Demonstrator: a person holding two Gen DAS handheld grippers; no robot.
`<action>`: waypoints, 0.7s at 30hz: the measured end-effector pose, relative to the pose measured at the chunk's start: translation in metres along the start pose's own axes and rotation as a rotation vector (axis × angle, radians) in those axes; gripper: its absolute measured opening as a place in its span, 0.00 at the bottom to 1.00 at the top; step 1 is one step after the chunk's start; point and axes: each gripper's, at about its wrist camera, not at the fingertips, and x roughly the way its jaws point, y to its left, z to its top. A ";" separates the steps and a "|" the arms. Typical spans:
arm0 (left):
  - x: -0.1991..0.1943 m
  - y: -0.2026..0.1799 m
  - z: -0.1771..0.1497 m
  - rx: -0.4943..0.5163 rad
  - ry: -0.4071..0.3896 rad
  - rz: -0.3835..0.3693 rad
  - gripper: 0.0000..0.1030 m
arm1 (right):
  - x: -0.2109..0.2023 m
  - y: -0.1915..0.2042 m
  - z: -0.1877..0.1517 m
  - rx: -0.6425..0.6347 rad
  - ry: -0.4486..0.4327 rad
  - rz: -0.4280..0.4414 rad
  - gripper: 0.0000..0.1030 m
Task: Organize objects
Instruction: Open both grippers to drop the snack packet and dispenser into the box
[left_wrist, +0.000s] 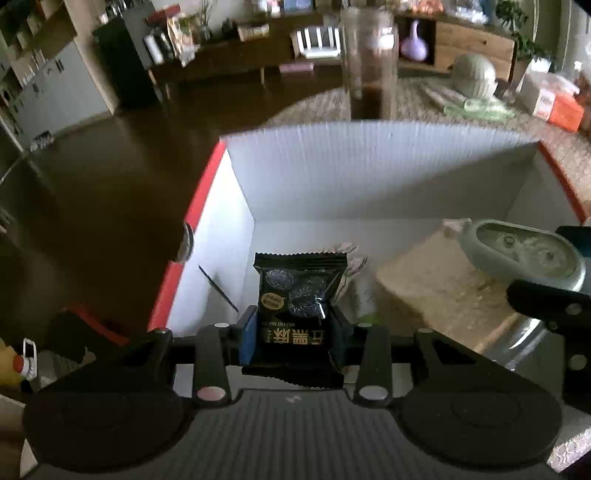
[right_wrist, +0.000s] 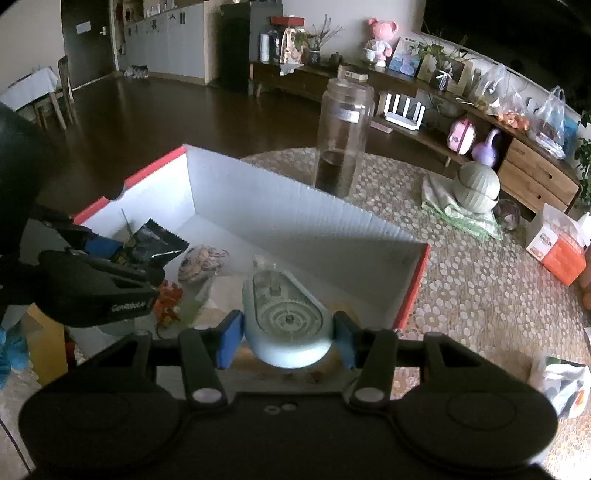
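The black snack packet (left_wrist: 301, 295) with gold print is clamped upright between the blue pads of the left claw (left_wrist: 295, 332), hanging just inside the near left corner of the white box (left_wrist: 369, 166). The right wrist view shows the same packet (right_wrist: 153, 243) from the side, pinched in the left claw (right_wrist: 110, 258) above the box floor. The right claw (right_wrist: 288, 332) is closed on a pale green correction-tape dispenser (right_wrist: 286, 314), its clear window showing a toothed wheel; in the left wrist view the dispenser (left_wrist: 524, 251) sits over the right part of the box, held by the right claw (left_wrist: 546, 295).

The box (right_wrist: 295, 214) has corrugated white walls and red outer edges, and is open at the top. On its floor lie a patterned wrapped snack (right_wrist: 203, 260) beside the black packet, an orange-and-red packet (right_wrist: 170, 299) nearer the front, and a tan flat piece (left_wrist: 443, 288) under the dispenser.

The box rests on a desk (right_wrist: 461, 277) covered by a pebble-patterned cloth. Behind the box stands a tall clear jar (right_wrist: 343, 140) with dark contents at its bottom. Further right are a round grey-green lidded container (right_wrist: 478, 186) on a folded green cloth (right_wrist: 461, 218), and an orange-and-white carton (right_wrist: 557, 247) near the desk's edge
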 end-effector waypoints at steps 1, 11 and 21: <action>0.004 0.000 0.000 0.000 0.015 -0.006 0.37 | 0.000 -0.001 -0.001 -0.001 0.000 0.002 0.51; 0.016 -0.001 0.001 0.014 0.091 -0.008 0.47 | 0.004 -0.002 -0.004 0.002 0.015 0.018 0.51; 0.008 -0.006 -0.002 0.010 0.066 -0.007 0.68 | -0.012 -0.003 -0.010 -0.011 -0.020 0.050 0.62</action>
